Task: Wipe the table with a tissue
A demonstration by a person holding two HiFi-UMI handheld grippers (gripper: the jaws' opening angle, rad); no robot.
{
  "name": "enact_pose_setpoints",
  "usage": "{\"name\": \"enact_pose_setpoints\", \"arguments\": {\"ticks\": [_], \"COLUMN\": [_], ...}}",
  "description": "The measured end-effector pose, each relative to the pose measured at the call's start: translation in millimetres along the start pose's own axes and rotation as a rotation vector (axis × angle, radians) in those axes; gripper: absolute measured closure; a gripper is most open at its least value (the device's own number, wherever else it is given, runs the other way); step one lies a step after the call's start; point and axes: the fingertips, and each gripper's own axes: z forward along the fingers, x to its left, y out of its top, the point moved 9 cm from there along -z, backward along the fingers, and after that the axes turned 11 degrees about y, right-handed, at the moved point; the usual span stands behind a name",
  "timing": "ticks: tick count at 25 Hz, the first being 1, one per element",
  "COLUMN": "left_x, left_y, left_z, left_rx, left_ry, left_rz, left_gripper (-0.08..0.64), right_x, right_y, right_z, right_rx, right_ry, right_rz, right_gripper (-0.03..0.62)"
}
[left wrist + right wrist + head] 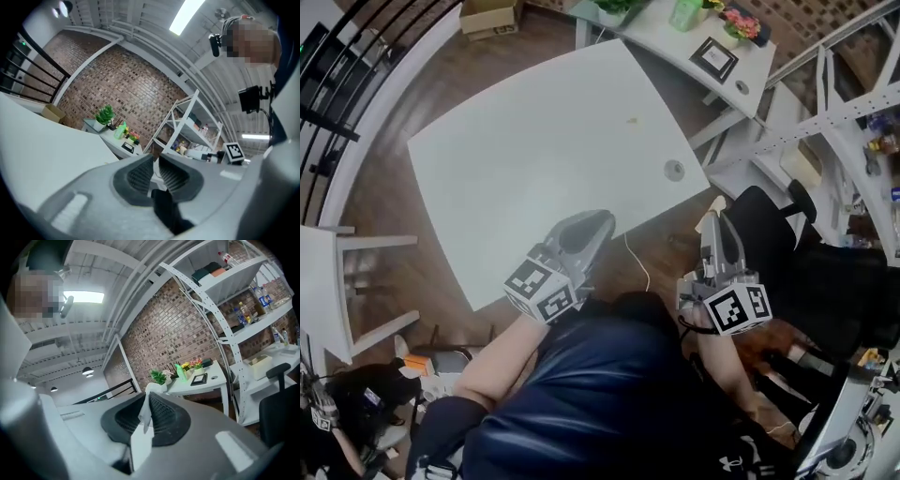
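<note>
Right now the right gripper (148,396) is clamping its two ribbed pads on the tissue (146,414), a thin white strip that is poking out past the tips and hanging down between the jaws. From the head view that gripper is sitting off the table's (534,141) near right corner, beside the black chair (769,234), so the tissue is not touching the tabletop at all. The left gripper (156,157) is hovering over the table's near edge, pointing inward; its jaws are drawn close with only a sliver showing between them, and nothing is sitting in that gap (just background showing through). Both of the person's forearms are reaching forward from a dark blue top. On the white surface a small yellowish spot (631,120) is showing toward the far side, and a round grey cable port (674,170) is sitting near the right edge. Beyond it, a side desk (661,33) is carrying potted plants.
</note>
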Motion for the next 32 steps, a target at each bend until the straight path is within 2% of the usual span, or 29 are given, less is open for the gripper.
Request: {"name": "enact_pose_setpoints", "arguments": {"ticks": [7, 10, 12, 14, 16, 20, 23, 27, 30, 32], "left_x": [35, 38, 42, 46, 51, 68, 88, 106, 113, 118], "left_y": [3, 7, 7, 4, 1, 2, 0, -3, -5, -8], "left_z": [35, 43, 47, 50, 54, 69, 77, 80, 77, 74], "left_rx": [0.013, 0.043, 0.053, 0.049, 0.044, 0.059, 0.058, 0.058, 0.058, 0.06], "left_ry": [0.039, 0.083, 0.125, 0.169, 0.208, 0.297, 0.357, 0.412, 0.44, 0.454], "left_rz": [-0.052, -0.058, -0.059, -0.072, -0.083, -0.08, -0.064, -0.087, -0.109, -0.123], "left_gripper": [0.514, 0.514, 0.514, 0.514, 0.514, 0.514, 0.514, 0.514, 0.514, 0.514], "right_x": [-35, -57, -73, -91, -110, -142, -159, -194, -215, -219], "right_y": [7, 3, -5, -13, -19, -32, -48, -85, -111, -122], "right_z": [69, 97, 118, 139, 157, 191, 215, 248, 272, 287], "right_rx": [0.012, 0.005, 0.01, 0.047, 0.112, 0.216, 0.33, 0.55, 0.687, 0.745], "right_ry": [0.044, 0.108, 0.183, 0.229, 0.213, 0.202, 0.195, 0.157, 0.155, 0.168], "right_rz": [0.046, 0.132, 0.21, 0.259, 0.26, 0.167, 0.023, -0.177, -0.238, -0.268], "right_gripper": [0.565, 0.565, 0.565, 0.565, 0.565, 0.565, 0.565, 0.565, 0.565, 0.565]}}
